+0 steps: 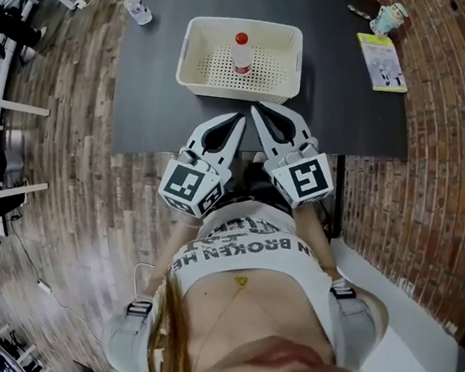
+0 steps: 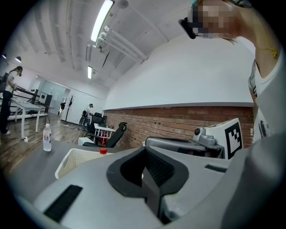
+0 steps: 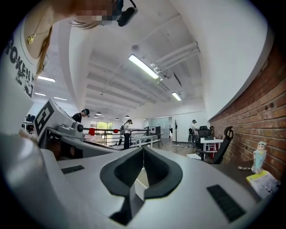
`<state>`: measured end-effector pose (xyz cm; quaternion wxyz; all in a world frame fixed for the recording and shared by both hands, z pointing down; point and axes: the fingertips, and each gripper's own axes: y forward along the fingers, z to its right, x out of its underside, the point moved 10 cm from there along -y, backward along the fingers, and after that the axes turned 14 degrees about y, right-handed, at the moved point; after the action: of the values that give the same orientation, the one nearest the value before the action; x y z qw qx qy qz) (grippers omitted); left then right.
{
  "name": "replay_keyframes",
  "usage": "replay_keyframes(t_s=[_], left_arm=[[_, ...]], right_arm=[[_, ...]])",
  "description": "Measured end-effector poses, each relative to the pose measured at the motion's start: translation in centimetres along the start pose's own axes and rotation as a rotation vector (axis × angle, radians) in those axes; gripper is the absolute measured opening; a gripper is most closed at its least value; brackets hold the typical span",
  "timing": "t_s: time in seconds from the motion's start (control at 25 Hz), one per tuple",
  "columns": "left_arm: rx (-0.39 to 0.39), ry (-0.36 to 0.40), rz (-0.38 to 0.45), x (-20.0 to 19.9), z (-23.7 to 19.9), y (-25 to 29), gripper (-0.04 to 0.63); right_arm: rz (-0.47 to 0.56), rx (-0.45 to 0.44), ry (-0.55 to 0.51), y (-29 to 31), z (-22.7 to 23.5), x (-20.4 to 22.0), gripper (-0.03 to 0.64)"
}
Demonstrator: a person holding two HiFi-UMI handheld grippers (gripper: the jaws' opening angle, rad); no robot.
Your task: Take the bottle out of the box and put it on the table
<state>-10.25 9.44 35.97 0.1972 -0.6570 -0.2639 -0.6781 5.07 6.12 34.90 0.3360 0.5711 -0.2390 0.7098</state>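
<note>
Bottle (image 1: 241, 54): upright, red-capped, inside white box (image 1: 196, 76), mid-table (image 1: 150, 106).
Left gripper (image 1: 239, 121): jaws together, empty, on the box's near side.
Right gripper (image 1: 257, 111): jaws together, empty; should open before reaching over the near wall, then lift straight up.

Spare clear bottle (image 1: 137, 8) stands far left. Yellow booklet (image 1: 381, 62) lies far right, small figurine (image 1: 388, 18) upright just beyond it. Wood-plank floor (image 1: 69, 164) around.
</note>
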Motion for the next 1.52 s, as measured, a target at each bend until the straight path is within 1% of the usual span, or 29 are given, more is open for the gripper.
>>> replay_keyframes(t_s=[0.28, 0.48, 0.68, 0.76, 0.92, 1.08, 1.24, 1.52], left_arm=[[-0.05, -0.02, -0.016, -0.3, -1.5, 4.7, 0.003], [-0.078, -0.012, -0.032, -0.1, -2.0, 7.4, 0.003], [-0.099, -0.025, -0.037, 0.0, -2.3, 9.2, 0.003], [-0.101, -0.027, -0.047, 0.1, -2.5, 9.6, 0.003], [-0.09, -0.027, -0.054, 0.4, -3.5, 10.2, 0.003], [-0.072, -0.009, -0.057, 0.2, -5.3, 10.1, 0.003], [-0.018, -0.001, -0.054, -0.2, -7.6, 10.2, 0.003], [0.061, 0.038, -0.048, -0.9, -11.3, 10.7, 0.003]], right_arm=[[-0.001, -0.048, -0.001, 1.8, 4.9, -1.4, 0.009], [-0.002, -0.072, 0.009, 2.3, 8.2, -1.6, 0.009], [-0.028, -0.098, -0.008, 3.5, 10.1, -1.8, 0.009], [-0.023, -0.108, 0.002, 4.0, 10.4, -2.0, 0.009], [-0.024, -0.109, 0.006, 5.0, 10.8, -2.0, 0.009], [-0.033, -0.072, 0.027, 6.2, 10.2, -2.0, 0.009], [-0.037, -0.023, 0.017, 7.7, 9.8, -2.0, 0.009], [-0.016, 0.061, 0.0, 10.3, 9.3, -2.0, 0.009]])
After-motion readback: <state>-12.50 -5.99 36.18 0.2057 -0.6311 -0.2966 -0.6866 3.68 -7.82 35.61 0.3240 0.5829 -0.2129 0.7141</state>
